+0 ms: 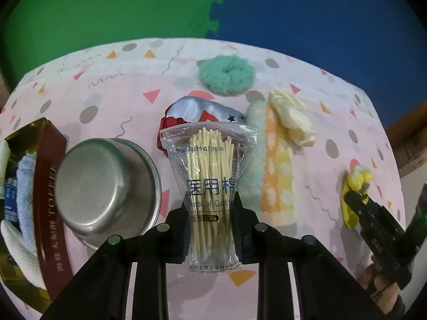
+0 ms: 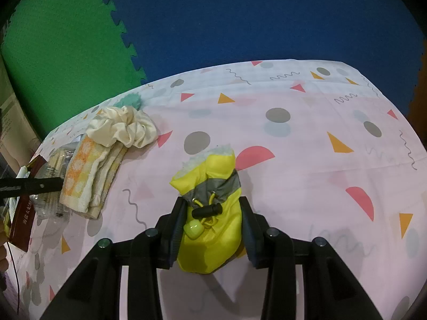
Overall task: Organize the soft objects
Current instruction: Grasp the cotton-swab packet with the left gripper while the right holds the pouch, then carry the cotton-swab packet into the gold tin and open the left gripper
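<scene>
Soft objects lie across the patterned tablecloth (image 2: 307, 138): an orange-and-yellow towel (image 1: 277, 176) at 3 o'clock of the cotton swab bag (image 1: 210, 186), a cream scrunchie (image 1: 293, 120) on its far end, a teal fluffy scrunchie (image 1: 226, 73) at 12. The left gripper (image 1: 210, 208) is clamped on the swab bag, beside a steel bowl (image 1: 106, 186) at 9. The right gripper (image 2: 210, 218) pinches a yellow drawstring pouch (image 2: 210, 213) resting on the cloth.

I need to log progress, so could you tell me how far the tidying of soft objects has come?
Done: cloths already sit in the toffee box. In hand: the left gripper grips the cotton swab bag, and the right gripper grips the yellow pouch. Left on the table: green scrunchie, cream scrunchie, orange towel.
</scene>
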### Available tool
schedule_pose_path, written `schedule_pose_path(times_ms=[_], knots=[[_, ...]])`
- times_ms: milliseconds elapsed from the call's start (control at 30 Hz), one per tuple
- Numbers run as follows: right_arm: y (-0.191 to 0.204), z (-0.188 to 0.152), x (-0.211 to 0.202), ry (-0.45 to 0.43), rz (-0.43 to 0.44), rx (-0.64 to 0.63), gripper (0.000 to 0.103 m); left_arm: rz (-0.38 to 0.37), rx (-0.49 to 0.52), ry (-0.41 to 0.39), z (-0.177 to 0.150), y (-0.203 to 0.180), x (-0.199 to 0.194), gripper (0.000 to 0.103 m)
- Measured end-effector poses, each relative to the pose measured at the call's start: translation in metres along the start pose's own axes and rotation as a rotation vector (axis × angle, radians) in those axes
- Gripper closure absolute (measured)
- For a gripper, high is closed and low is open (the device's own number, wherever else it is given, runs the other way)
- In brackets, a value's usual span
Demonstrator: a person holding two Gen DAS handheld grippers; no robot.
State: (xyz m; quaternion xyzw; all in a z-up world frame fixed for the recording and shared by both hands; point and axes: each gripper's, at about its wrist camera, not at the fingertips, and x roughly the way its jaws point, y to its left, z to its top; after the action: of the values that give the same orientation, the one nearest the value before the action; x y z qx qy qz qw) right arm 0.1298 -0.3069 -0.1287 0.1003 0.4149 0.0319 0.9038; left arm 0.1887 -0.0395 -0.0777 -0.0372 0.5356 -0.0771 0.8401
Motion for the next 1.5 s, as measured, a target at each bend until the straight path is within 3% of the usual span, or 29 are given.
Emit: schedule_pose_path(times_ms=[367,600,1100,1300,1500], knots=[[0.000,0.000,0.000,0.000,-0.003,0.000,0.063,-0.021,0.087,-0.054,-0.016,-0.009,-0.057,0.080],[0.000,-0.001,0.000,-0.001,-0.001,0.002,0.063,0.015,0.079,-0.095,-0.021,0.008,-0.092,0.080],[0.000,0.000,0.000,-0.001,-0.001,0.003,0.063,0.231,-0.043,-0.149,-0.018,0.123,-0.133,0.080],[-0.001,0.000,0.000,0.000,-0.001,0.003,0.063,0.291,-0.110,-0.152,-0.011,0.170,-0.124,0.080],[-0.001,0.000,0.000,0.000,-0.001,0.003,0.063,0.300,-0.129,-0.136,-0.003,0.198,-0.099,0.080]])
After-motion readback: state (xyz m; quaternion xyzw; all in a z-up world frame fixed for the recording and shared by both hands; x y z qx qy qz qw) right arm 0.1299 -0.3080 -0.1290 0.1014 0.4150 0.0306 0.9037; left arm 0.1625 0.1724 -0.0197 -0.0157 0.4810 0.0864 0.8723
